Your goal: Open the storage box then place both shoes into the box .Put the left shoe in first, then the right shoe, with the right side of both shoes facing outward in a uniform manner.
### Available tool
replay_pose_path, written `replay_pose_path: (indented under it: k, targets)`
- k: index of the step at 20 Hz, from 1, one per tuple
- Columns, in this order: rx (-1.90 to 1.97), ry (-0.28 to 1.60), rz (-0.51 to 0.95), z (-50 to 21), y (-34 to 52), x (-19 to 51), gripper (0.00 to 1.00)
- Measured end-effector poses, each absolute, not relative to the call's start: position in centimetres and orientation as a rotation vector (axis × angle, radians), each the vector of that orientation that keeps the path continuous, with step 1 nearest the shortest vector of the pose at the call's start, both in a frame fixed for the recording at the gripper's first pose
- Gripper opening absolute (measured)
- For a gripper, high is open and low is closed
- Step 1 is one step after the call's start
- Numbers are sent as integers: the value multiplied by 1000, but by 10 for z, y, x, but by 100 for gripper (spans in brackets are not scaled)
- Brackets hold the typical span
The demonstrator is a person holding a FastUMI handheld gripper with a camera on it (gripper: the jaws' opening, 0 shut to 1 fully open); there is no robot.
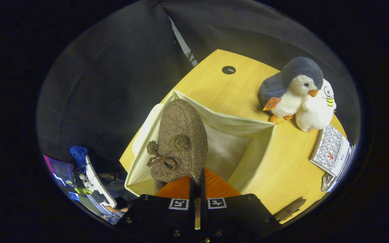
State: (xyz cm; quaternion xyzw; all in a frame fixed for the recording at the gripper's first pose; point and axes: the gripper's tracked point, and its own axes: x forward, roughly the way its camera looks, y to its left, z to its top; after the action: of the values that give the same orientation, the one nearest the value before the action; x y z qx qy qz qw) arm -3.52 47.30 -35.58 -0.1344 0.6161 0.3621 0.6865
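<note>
No wording or number can be read. The orange tag [272, 103] on the penguin plush [294, 92] at upper right is too small to make out, and the print on the booklet [332, 150] at right is blurred. Square black-and-white markers [216, 203] sit on the gripper [197, 189].

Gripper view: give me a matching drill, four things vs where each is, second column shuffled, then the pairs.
Things:
1. shoe
2. box
3. penguins
4. booklet

Places:
A. open on the table, under the shoe
B. on the table beyond the box's far corner
C. lying flat beside the penguins
D. held at its rear by the gripper, over the box

Pairs: 1-D, 2-A, 3-B, 4-C
</note>
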Motion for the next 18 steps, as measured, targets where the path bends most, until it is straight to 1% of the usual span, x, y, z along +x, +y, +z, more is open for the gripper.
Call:
replay_pose_path:
  k: [5, 9, 11, 12, 13, 14, 15, 16, 17, 18]
  targets:
    - [-395, 1450, 741, -414, 476, -37, 6]
    - [-392, 1447, 712, -441, 484, -38, 6]
    - [-399, 1446, 722, -449, 485, -41, 6]
    - [-403, 1444, 725, -446, 484, -41, 9]
    - [-392, 1436, 738, -446, 486, -43, 13]
    - [-385, 1424, 744, -438, 483, -42, 21]
    - [-378, 1408, 750, -431, 481, -41, 29]
    - [-363, 1393, 764, -421, 482, -42, 45]
    - [-332, 1387, 789, -408, 485, -46, 50]
    - [-295, 1382, 811, -393, 488, -50, 59]
